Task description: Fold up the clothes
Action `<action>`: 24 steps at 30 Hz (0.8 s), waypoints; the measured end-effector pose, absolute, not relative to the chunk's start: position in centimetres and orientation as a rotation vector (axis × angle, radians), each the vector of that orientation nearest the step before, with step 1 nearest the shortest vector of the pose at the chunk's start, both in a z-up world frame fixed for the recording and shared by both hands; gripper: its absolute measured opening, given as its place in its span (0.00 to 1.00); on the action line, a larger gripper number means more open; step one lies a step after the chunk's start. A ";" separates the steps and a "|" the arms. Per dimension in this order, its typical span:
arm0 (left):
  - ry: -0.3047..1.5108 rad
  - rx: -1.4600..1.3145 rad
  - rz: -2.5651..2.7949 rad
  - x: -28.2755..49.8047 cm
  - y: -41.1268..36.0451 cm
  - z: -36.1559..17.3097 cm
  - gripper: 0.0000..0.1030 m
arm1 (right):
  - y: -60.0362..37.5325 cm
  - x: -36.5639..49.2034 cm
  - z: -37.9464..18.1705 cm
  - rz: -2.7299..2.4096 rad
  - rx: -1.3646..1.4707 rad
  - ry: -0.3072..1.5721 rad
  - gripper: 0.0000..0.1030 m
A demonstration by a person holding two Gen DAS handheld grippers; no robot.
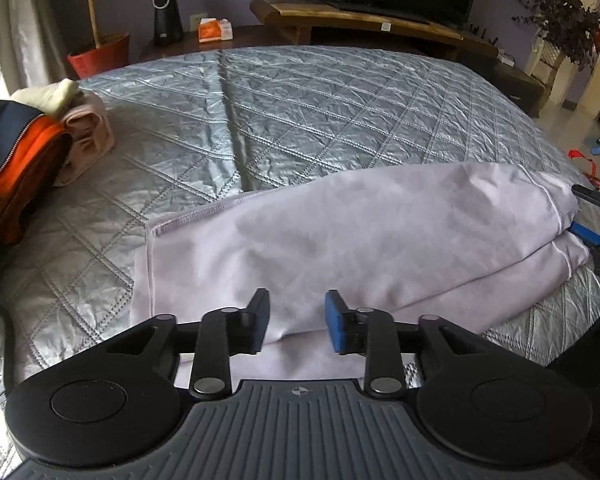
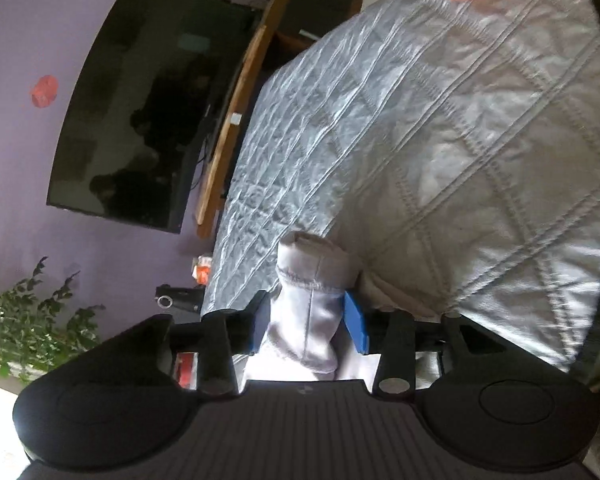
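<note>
Left gripper (image 1: 297, 320) hovers with jaws apart over the near edge of the folded lilac garment (image 1: 340, 248), pinching nothing. Right gripper (image 2: 309, 326) straddles the garment's bunched end (image 2: 312, 312), pads slightly parted. It lies on the quilted grey bedspread (image 1: 300, 112) near a clothes stack (image 1: 60, 132).

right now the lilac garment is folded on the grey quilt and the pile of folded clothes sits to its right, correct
Not quite: the pile sits to the left of the lilac garment, near the quilt's left edge, as the left wrist view shows. The rest holds: the garment lies folded on the grey quilt.
</note>
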State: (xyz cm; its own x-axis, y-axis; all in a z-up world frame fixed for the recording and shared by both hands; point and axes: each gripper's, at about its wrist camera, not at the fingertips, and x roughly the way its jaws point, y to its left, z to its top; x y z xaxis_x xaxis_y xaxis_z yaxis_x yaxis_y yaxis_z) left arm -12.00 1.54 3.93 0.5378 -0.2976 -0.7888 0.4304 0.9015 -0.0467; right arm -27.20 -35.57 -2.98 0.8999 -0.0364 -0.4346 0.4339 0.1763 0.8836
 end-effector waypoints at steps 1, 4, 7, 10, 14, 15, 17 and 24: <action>0.903 0.159 -0.438 -12.0 1.5 3.9 0.43 | -35.6 -27.0 -3.1 -0.339 1.360 0.347 0.48; 0.884 0.195 -0.453 -12.3 1.0 3.8 0.53 | -35.5 -26.7 -3.1 -0.341 1.350 0.354 0.52; 0.902 0.241 -0.462 -12.4 0.5 3.1 0.56 | -35.7 -26.7 -3.3 -0.347 1.358 0.351 0.51; 0.927 0.281 -0.465 -12.5 0.1 2.4 0.56 | -35.5 -26.6 -2.9 -0.351 1.321 0.374 0.49; 0.904 0.364 -0.478 -12.9 -0.7 1.9 0.66 | -35.3 -26.6 -2.6 -0.332 1.316 0.391 0.38; 0.900 0.387 -0.482 -13.0 -0.9 1.7 0.66 | -35.3 -26.6 -2.5 -0.339 1.307 0.401 0.37; 0.894 0.422 -0.499 -13.3 -1.3 1.3 0.69 | -35.3 -26.7 -2.5 -0.344 1.308 0.408 0.34; 0.924 0.418 -0.517 -13.2 -1.4 0.7 0.80 | -34.8 -26.7 -1.5 -0.364 1.223 0.437 0.21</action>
